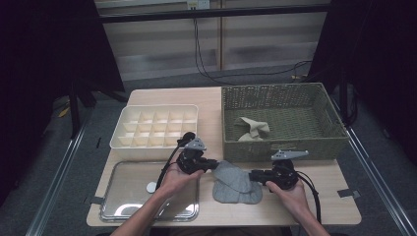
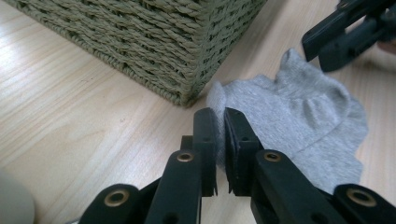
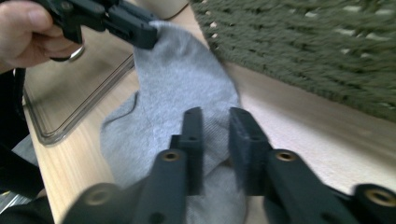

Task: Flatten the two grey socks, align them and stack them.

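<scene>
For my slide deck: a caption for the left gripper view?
Left gripper pinching the edge of a grey sock beside the wicker basket on the wooden table.

Both claws are black with brass-coloured rivets; the left claw (image 1: 215, 165) and right claw (image 1: 253, 175) carry grey three-cornered plates and black cables.

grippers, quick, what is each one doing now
Left gripper: jaws shut on an edge of the grey sock.
Right gripper: jaws apart over the sock, not clamped on it.
</scene>
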A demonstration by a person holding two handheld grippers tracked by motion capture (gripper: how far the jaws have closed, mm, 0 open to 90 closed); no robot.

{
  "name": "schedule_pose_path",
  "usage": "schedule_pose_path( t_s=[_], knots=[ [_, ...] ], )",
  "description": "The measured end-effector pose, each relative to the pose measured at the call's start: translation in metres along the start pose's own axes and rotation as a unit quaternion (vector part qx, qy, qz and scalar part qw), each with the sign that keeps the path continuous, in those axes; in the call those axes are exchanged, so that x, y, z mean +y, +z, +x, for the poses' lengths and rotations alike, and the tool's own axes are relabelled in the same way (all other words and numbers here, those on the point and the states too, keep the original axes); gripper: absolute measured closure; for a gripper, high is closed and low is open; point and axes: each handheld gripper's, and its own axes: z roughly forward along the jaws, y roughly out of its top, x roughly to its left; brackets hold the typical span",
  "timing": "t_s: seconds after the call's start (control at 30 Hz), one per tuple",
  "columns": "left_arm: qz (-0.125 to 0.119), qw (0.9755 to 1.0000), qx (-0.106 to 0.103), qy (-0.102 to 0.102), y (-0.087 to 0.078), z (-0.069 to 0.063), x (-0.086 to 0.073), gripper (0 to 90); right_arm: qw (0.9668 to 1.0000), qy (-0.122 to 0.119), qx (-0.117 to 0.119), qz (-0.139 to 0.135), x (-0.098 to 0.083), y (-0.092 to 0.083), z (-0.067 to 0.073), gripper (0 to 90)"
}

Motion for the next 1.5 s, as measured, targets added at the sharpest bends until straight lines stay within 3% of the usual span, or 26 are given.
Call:
schedule_pose_path(
  t_s=[0.07,0.2,0.27,0.37,0.47,0.63,0.77,0.87,0.97,1.07,1.13,1.27,1.37,1.5],
  knots=[
    [-0.001,1.0000,0.002,0.000,-0.004,-0.002,-0.001,83.8,1.0000,0.001,-0.007,0.000,0.000,0.001,0.001,51.4],
    [-0.006,1.0000,0.000,-0.001,-0.008,-0.002,-0.003,83.4,0.9998,0.006,-0.018,0.010,0.002,0.008,0.001,42.0],
    [-0.004,1.0000,0.001,-0.002,-0.007,-0.002,-0.005,83.1,0.9998,0.008,-0.013,0.014,0.002,0.014,-0.001,44.7],
    [-0.004,1.0000,0.000,-0.003,-0.007,-0.003,-0.007,83.0,0.9998,0.005,-0.005,0.017,0.003,0.018,-0.001,67.4],
    [-0.007,1.0000,-0.002,-0.005,-0.009,-0.003,-0.007,82.9,0.9998,0.006,-0.008,0.018,0.003,0.018,-0.001,80.4],
    [-0.023,0.9997,-0.005,-0.005,-0.021,-0.009,-0.006,82.9,0.9999,0.014,-0.003,0.001,0.006,0.007,-0.003,81.4],
    [-0.028,0.9994,-0.022,-0.005,-0.032,-0.020,-0.009,82.7,0.9999,0.009,0.004,-0.007,0.008,-0.006,0.002,81.2],
    [-0.024,0.9992,-0.030,0.008,-0.037,-0.033,-0.014,82.4,0.9999,0.003,0.008,-0.005,0.006,-0.014,0.006,81.2],
    [-0.018,0.9989,-0.042,0.006,-0.036,-0.043,-0.021,82.0,1.0000,-0.001,0.006,0.001,0.001,-0.020,0.008,81.1],
    [-0.002,0.9985,-0.055,-0.005,-0.029,-0.048,-0.029,81.2,0.9999,0.000,0.002,0.010,-0.007,-0.021,0.006,80.6],
    [0.015,0.9983,-0.056,0.005,-0.025,-0.051,-0.034,81.1,0.9999,-0.002,-0.002,0.016,-0.010,-0.020,0.004,80.6],
    [0.023,0.9982,-0.056,0.005,-0.022,-0.051,-0.037,78.7,0.9998,-0.001,0.003,0.017,-0.009,-0.018,0.001,79.1],
    [0.011,0.9984,-0.056,-0.001,-0.021,-0.044,-0.032,71.4,0.9998,-0.004,0.001,0.022,-0.010,-0.015,0.000,78.8],
    [0.000,0.9989,-0.046,0.006,-0.017,-0.039,-0.020,64.0,0.9998,-0.004,0.002,0.020,-0.010,-0.016,-0.001,77.4]
  ],
)
